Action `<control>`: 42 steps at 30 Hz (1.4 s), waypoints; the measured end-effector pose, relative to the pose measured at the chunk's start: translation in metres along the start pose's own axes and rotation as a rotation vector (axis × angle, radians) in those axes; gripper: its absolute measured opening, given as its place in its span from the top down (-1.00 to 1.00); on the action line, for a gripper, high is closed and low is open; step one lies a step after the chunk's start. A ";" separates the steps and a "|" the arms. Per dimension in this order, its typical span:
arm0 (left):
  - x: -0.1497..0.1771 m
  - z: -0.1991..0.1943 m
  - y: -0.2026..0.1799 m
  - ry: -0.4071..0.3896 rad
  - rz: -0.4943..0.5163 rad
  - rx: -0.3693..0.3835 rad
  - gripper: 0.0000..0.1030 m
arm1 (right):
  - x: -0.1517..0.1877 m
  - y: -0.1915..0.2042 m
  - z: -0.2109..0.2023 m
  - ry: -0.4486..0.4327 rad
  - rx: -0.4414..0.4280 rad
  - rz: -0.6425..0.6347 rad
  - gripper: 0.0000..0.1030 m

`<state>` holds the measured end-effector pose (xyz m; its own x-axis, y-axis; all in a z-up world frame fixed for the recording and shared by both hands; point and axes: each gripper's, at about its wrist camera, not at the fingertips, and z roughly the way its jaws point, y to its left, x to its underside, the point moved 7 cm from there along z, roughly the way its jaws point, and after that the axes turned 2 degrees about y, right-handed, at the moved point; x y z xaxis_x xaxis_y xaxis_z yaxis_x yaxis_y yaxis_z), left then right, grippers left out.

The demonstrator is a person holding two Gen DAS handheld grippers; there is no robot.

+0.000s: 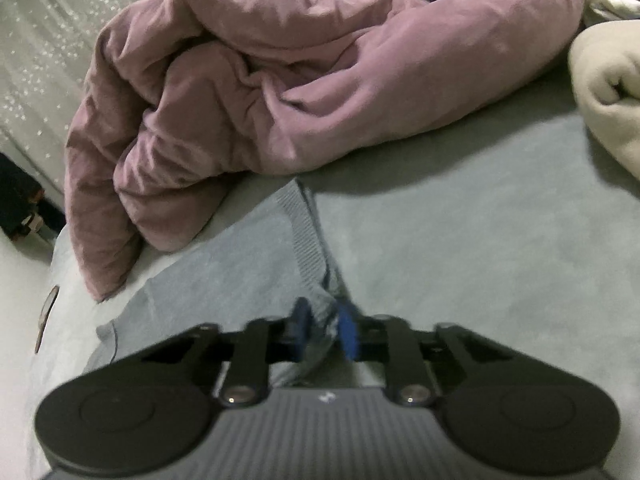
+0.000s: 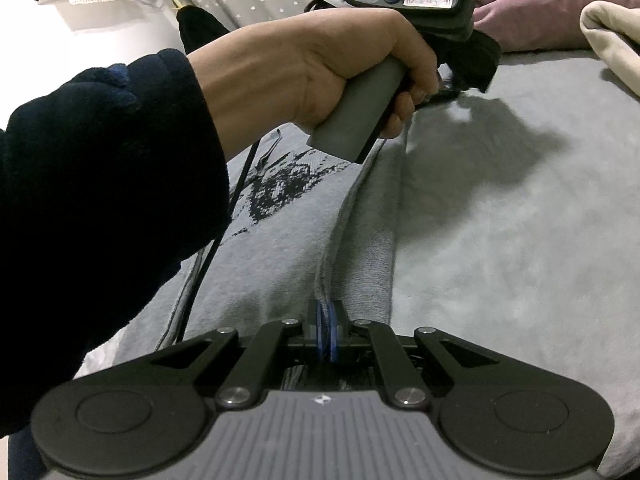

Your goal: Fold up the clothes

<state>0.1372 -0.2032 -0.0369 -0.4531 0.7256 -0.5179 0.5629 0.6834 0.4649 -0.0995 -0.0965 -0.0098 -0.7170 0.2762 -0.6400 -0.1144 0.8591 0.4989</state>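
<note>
A grey knit sweater with a ribbed hem lies on a grey bed cover. My left gripper is shut on a bunched fold of the sweater's edge between its blue pads. In the right wrist view the same sweater shows a dark knitted pattern, and my right gripper is shut on its raised edge fold. Ahead of it, a person's hand in a dark sleeve holds the handle of the left gripper over the far end of that edge.
A crumpled mauve quilt is heaped at the back of the bed, with a cream blanket at the right. The bed's left edge drops to a pale floor. Open grey cover spreads to the right of the sweater.
</note>
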 end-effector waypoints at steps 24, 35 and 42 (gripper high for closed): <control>0.070 -0.029 0.167 -0.038 -0.700 0.105 0.81 | 0.006 0.019 0.003 -0.037 0.068 -0.110 0.89; 0.102 -0.027 0.209 -0.061 -0.813 0.097 0.81 | 0.006 0.027 0.007 -0.064 0.087 -0.162 0.89; 0.109 -0.029 0.225 -0.086 -0.859 0.095 0.81 | 0.002 0.037 0.000 -0.110 0.081 -0.237 0.89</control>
<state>0.1947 0.0326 0.0317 -0.6960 -0.0493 -0.7163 0.1074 0.9793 -0.1718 -0.1051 -0.0642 0.0076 -0.5971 0.1052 -0.7953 -0.2115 0.9356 0.2826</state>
